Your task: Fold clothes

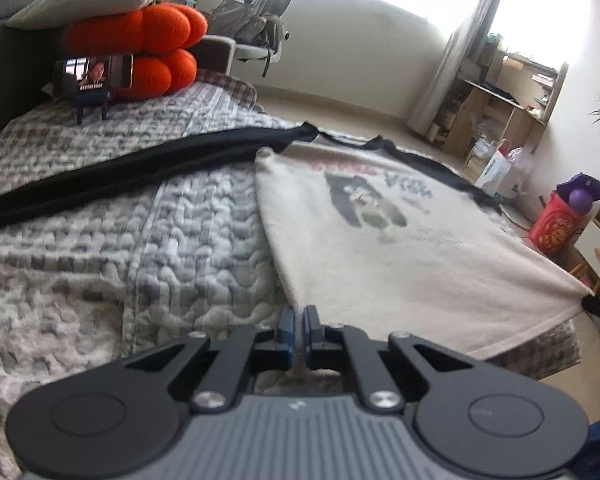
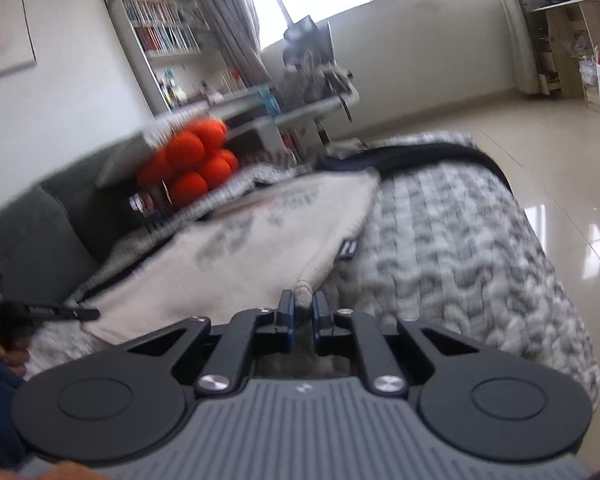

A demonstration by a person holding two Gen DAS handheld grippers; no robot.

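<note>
A cream sweatshirt with black sleeves and a dark animal print lies flat on a grey knitted blanket. In the left wrist view my left gripper is shut on the near left corner of the sweatshirt's hem, the cloth pinched between the blue pads. In the right wrist view my right gripper is shut on the near right hem corner of the sweatshirt, a bunch of cream cloth sticking up between its fingers. One long black sleeve stretches out to the left across the blanket.
Orange cushions under a grey pillow and a phone on a stand sit at the far end of the blanket. A chair with a bag, shelves and a red bag stand on the floor beyond.
</note>
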